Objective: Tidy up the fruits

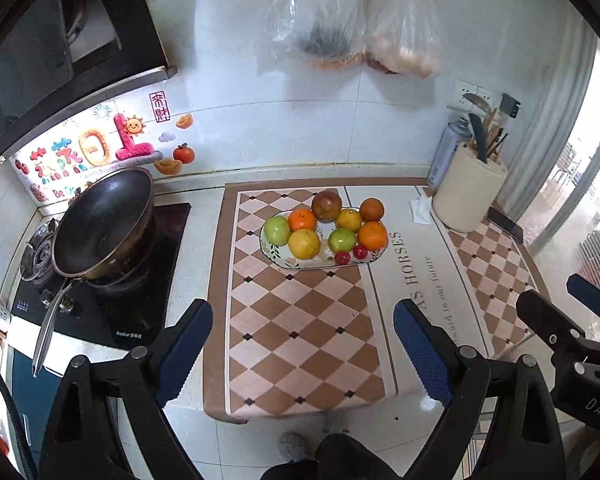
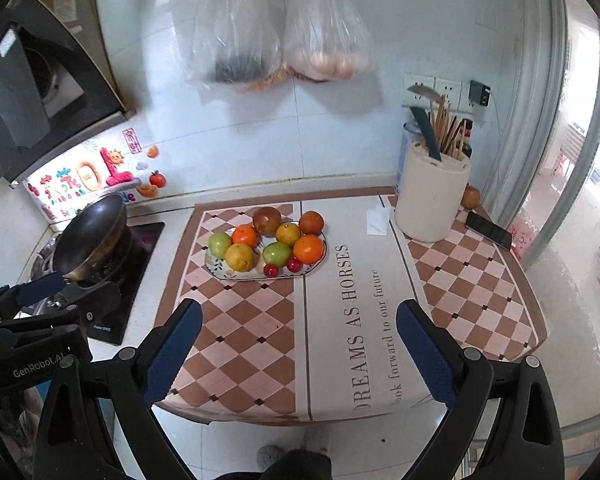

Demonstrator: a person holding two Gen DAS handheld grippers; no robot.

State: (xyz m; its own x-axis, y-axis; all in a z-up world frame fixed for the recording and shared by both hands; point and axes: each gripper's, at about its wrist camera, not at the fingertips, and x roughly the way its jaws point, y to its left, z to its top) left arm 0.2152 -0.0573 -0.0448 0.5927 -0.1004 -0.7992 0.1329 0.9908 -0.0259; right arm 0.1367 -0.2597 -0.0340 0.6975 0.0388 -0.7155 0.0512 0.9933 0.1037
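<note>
Both the left gripper [image 1: 302,354] and the right gripper [image 2: 298,352] are wide and hold nothing. The oval patterned plate [image 2: 236,275] of fruits sits far on the checkered worktop mat [image 2: 244,332]; approach slowly from above, taking one outer fruit.

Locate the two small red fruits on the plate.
The two small red fruits lie side by side at the plate's near edge, just in front of a green apple and an orange, right of the yellow fruit.
</note>
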